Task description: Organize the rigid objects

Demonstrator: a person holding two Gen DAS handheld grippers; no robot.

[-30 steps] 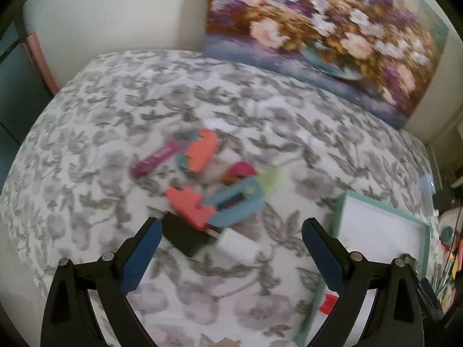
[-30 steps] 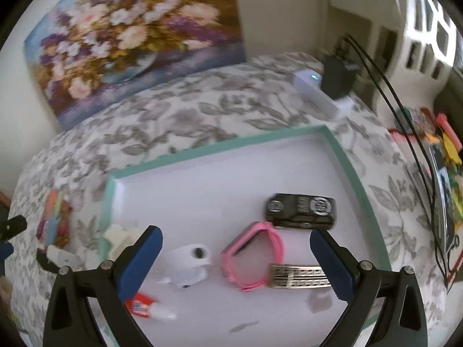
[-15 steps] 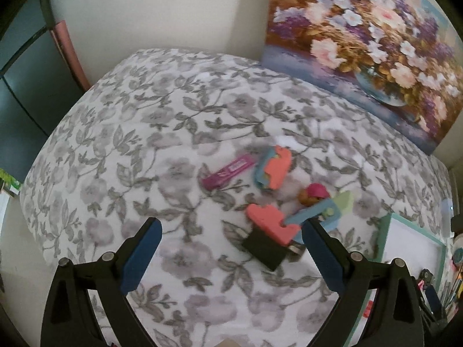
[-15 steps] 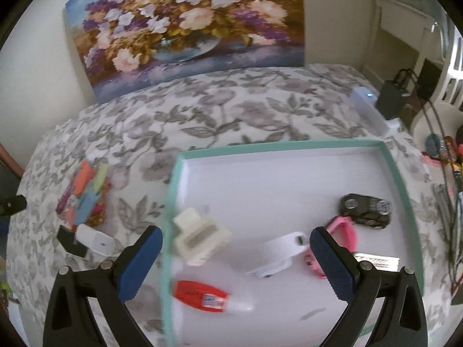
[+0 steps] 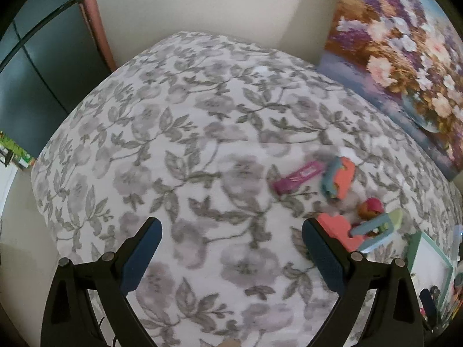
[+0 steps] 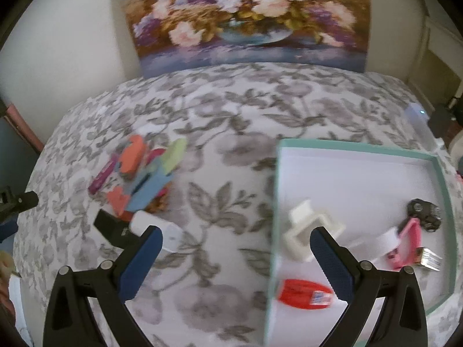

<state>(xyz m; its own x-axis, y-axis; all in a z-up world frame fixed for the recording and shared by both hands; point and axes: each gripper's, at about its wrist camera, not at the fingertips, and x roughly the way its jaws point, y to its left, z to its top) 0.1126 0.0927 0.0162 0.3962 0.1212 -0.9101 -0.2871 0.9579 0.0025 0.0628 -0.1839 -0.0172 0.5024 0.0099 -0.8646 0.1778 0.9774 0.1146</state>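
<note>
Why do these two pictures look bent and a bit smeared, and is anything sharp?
Both views are fisheye: the bed curves like a dome and the corners go black. In the left wrist view the left gripper is crisp, while the toy pile is smeared. In the right wrist view the right gripper is sharp, but the tray and red tube are blurred. Lighting is soft, with no hard glare.

A grey floral bedspread covers the bed. A flower painting leans upright against the cream wall at the bed's far edge. A dark cabinet stands off the bed's left side, and a small white device sits near the right edge.
</note>
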